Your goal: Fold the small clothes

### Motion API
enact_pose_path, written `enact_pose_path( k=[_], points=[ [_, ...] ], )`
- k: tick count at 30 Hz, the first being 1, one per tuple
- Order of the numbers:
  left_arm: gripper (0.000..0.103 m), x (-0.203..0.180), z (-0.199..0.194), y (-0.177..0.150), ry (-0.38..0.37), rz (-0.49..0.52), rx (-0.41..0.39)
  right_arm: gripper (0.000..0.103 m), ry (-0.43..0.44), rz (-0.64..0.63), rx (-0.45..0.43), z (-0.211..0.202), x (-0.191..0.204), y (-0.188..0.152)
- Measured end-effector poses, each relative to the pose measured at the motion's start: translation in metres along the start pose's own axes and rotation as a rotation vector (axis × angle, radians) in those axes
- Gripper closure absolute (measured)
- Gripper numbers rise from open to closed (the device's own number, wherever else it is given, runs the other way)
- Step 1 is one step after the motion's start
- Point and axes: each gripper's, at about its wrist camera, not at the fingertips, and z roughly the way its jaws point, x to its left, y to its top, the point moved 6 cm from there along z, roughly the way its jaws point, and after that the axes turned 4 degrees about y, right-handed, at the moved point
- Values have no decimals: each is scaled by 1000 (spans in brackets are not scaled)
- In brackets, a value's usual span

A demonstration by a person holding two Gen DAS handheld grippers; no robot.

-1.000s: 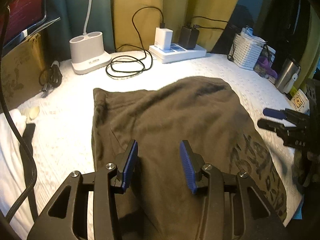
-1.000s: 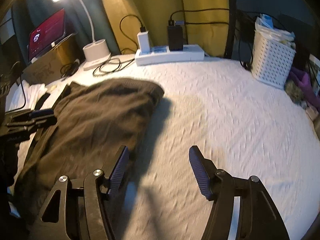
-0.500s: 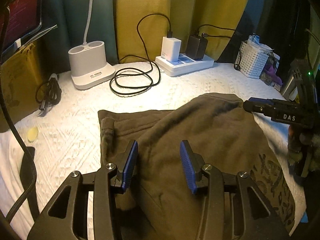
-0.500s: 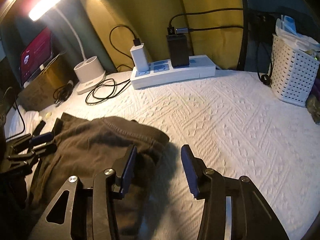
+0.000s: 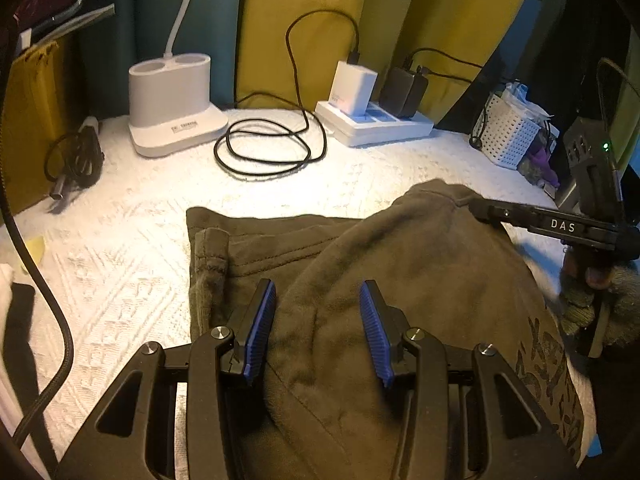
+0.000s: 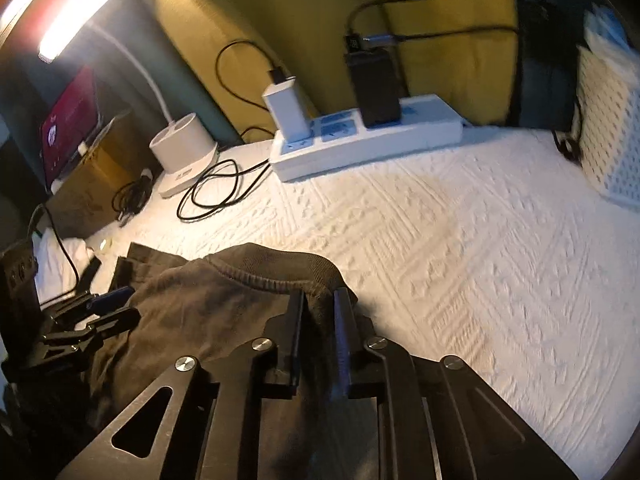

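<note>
garment (image 5: 420, 280): olive-brown, dark print right of left gripper (image 5: 318, 330) | pads (image 5: 262, 328): blue, ribbed | bedspread (image 6: 460, 240): white, embossed zigzag | curtain (image 5: 300, 8) beyond: mustard yellow | basket (image 5: 506, 140): white lattice

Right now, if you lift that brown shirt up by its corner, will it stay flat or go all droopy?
Probably droopy: the brown shirt already humps and wrinkles on the white bedspread. It looks soft and fleecy, so likely light. The right hand-held gripper is closing on its ribbed edge, and the cloth bunches between the pads, so it may sag on both sides.
</note>
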Motion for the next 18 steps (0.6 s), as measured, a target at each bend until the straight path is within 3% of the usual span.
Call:
enact_pose_path(
  k=[7, 10, 18],
  points=[
    [60, 0, -1, 0, 6, 4, -1, 91, -31, -86, -15, 0, 15, 12],
    [60, -2, 2, 0, 43, 38, 4, 90, -107, -131, 9, 9, 9, 7],
    [62, 14, 3, 3, 135, 11, 1, 85, -144, -124, 7, 15, -3, 0]
  ],
)
